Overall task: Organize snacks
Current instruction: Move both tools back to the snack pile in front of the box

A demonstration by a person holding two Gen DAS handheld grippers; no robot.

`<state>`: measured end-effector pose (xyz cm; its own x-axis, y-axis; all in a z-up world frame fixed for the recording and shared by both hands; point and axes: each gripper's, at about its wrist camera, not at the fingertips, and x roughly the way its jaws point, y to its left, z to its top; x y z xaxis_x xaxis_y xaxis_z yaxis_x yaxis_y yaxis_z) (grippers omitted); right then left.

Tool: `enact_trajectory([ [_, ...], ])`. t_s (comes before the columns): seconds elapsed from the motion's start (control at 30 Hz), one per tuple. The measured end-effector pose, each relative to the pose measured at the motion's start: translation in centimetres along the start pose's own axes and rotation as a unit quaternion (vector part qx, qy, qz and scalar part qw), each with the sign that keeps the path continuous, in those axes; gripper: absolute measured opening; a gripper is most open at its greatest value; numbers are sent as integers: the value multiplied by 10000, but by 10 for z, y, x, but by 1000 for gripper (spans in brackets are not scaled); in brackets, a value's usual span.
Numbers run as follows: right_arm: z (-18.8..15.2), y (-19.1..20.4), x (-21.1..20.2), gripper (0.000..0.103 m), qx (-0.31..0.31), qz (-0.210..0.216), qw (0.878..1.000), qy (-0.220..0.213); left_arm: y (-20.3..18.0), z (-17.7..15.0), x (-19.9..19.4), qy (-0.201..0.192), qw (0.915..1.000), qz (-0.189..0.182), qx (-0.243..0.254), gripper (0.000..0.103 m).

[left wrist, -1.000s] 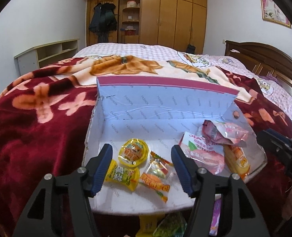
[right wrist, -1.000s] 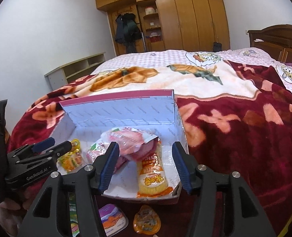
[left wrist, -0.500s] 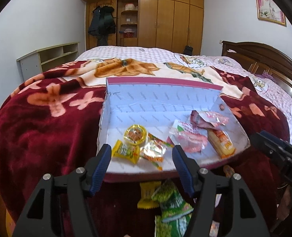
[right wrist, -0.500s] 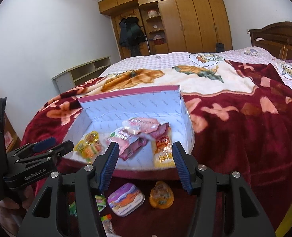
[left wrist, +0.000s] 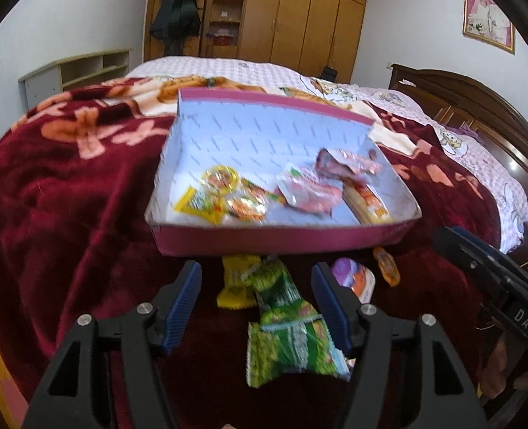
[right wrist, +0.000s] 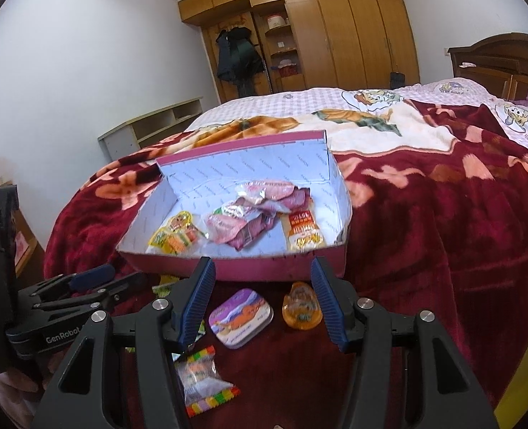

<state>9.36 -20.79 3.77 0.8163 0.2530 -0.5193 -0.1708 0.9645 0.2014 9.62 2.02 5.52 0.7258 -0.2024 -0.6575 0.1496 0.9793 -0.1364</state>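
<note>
A pink cardboard box with a pale inside lies on the red blanket and holds several snack packets. Loose snacks lie in front of it: a green packet, a yellow packet, a flat purple-orange pack, an orange jelly cup and a striped candy bag. My left gripper is open and empty over the green packet. My right gripper is open and empty above the purple-orange pack and jelly cup.
The bed with the red flowered blanket fills the scene. A wooden headboard stands at the right, a wardrobe at the back and a low shelf at the left wall.
Both grippers have pulled back from the box toward the near edge of the bed. The loose snacks in front of the box have come into view between the fingers.
</note>
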Motion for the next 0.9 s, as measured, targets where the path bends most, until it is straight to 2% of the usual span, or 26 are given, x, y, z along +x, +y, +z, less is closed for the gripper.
enact_trajectory([
  [0.1,-7,-1,-2,57,26,9,10000,41,-1,-9,3,135,9998,-106,-75,78],
  [0.67,-34,-13,-2,57,141,-61,9996,217,-16,-39,20,602,9982,-56,-25,80],
  [0.9,-39,-18,0,57,213,-43,9994,251,-17,-43,29,616,9981,52,-68,80],
])
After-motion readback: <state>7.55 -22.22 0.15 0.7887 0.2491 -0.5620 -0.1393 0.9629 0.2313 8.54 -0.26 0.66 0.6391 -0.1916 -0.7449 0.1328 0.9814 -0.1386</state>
